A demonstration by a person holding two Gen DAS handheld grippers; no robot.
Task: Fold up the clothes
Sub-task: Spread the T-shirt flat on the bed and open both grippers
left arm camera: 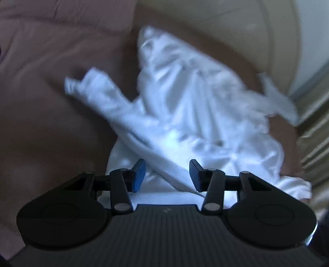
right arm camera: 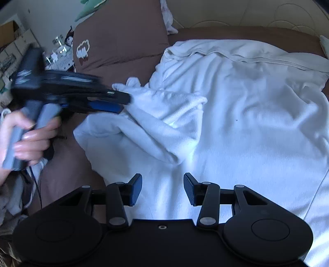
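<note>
A white garment (right arm camera: 236, 115) lies rumpled across the brown bed (right arm camera: 123, 41). Left tongs (left arm camera: 167, 176) and right tongs (right arm camera: 162, 190) are both spread over it, pinching nothing.

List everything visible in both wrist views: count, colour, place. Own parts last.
garment: 1, white, spread crumpled over the bed; one sleeve folded in across it
bed cover: 1, brown, under the garment
pillow: 1, brown with a small white print, beyond the sleeve
headboard: 1, cream, behind the bed
cardboard box: 1, brown, far left among clutter too small to identify
green item: 1, top edge, unclear what it is
left gripper: 1, black with blue pads, jaws apart over the garment, nothing pinched
right gripper: 1, black with blue pads, jaws apart over the garment, nothing pinched
hand: 1, gripping the left gripper's grey handle
</note>
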